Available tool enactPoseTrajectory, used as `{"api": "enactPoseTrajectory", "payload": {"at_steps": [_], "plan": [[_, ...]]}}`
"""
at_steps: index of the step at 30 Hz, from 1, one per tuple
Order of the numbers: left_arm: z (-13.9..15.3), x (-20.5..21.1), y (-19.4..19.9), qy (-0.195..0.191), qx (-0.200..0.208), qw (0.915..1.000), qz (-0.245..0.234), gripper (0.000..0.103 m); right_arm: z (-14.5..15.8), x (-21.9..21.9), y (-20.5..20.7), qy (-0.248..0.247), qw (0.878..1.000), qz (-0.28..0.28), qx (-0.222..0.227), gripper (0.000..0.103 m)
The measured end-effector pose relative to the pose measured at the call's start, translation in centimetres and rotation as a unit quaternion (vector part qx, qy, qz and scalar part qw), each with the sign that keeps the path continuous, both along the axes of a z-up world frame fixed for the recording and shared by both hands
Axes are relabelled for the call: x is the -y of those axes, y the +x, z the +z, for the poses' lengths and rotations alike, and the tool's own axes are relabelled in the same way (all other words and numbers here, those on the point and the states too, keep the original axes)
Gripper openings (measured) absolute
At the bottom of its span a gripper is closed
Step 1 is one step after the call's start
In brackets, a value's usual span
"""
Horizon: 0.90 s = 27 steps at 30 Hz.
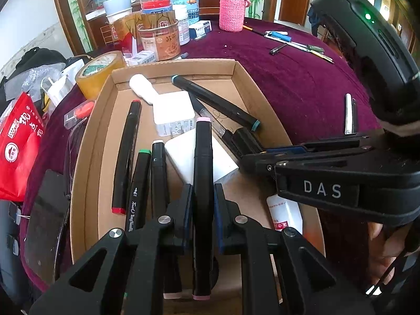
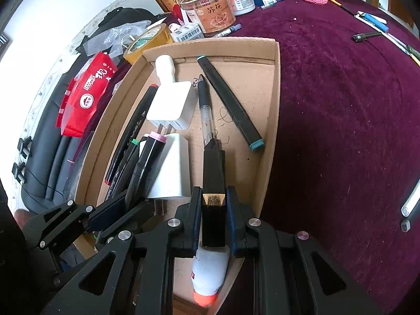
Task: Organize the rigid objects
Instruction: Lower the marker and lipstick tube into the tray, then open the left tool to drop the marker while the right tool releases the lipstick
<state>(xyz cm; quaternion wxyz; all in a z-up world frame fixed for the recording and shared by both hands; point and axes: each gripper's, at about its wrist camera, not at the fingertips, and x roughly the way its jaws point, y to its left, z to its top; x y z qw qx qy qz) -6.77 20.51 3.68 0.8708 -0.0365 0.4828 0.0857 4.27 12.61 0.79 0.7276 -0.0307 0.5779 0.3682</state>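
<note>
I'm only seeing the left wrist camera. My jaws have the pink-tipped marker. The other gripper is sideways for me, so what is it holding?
Observer: The right gripper is shut on a black block with a gold band across it.
Operator: Is anything under it?
Observer: Yes, a white bottle lies right beneath the block, orange cap toward the camera.
Operator: Does the big white charger have prongs?
Observer: Yes, the white charger has two metal prongs sticking out of its near end.
</note>
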Motion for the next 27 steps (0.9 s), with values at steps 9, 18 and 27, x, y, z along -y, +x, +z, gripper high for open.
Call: {"api": "enactPoseTrajectory", "payload": {"at_steps": [9,18,27], "plan": [[0.02,0.12,-0.12,-0.004,-0.002,1.0000,0.001,0.013,0.05,0.08,0.11,0.002,1.000,-0.001,-0.002,0.016],[0.33,-0.05,-0.30,-0.010,0.006,0.9999,0.005,0.039,0.16,0.30,0.08,0.005,1.000,-0.002,-0.004,0.016],[0.55,-0.06,-0.39,-0.011,0.008,0.9999,0.007,0.045,0.28,0.54,-0.04,0.010,1.000,-0.005,-0.005,0.017]]}}
